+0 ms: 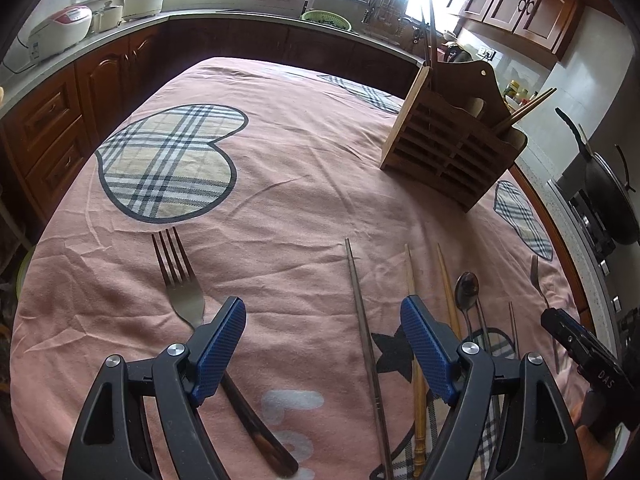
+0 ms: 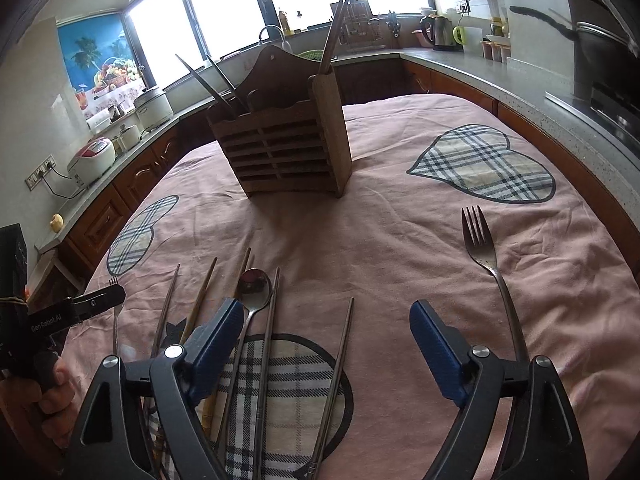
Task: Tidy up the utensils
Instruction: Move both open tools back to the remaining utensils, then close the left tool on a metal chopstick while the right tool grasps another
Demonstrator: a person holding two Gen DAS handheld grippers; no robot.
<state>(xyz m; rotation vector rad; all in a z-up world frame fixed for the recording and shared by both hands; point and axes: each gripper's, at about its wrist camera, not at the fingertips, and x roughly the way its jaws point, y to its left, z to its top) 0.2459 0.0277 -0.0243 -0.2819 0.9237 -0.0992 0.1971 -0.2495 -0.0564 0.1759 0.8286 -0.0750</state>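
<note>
One pink tablecloth (image 1: pixel 300 140), printed with plaid hearts, covers the table in a kitchen; every item below rests on it.

One wooden utensil holder (image 1: pixel 448 152) (image 2: pixel 280 152), slatted front, stands upright at the far side of the cloth. Several upright chopsticks (image 2: pixel 334 32) already lean out of its compartments.

Two hand-held grippers with blue pads:
- left gripper (image 1: pixel 322 308): fingers spread wide, nothing pinched. It hangs low over the near part of the cloth. A metal chopstick (image 1: pixel 362 320) lies on the cloth in the gap between the fingers, apart from both pads.
- right gripper (image 2: pixel 326 308): fingers likewise spread, gripping nothing. A grey chopstick (image 2: pixel 342 356) lies beneath the gap, nearer the left finger, touching neither pad.

Two fork sightings: a dark-handled fork (image 1: pixel 180 280) lies just outside the left gripper's left finger, handle passing under it. A long fork (image 2: pixel 480 248) lies outside the right gripper's right finger. Whether both are one item cannot be told.

Several loose chopsticks (image 1: pixel 412 280) (image 2: pixel 204 296), wood and metal, lie roughly parallel at the near edge, tips toward the holder.

One spoon (image 1: pixel 467 286) (image 2: pixel 254 290), bowl toward the holder, lies among those chopsticks.
</note>
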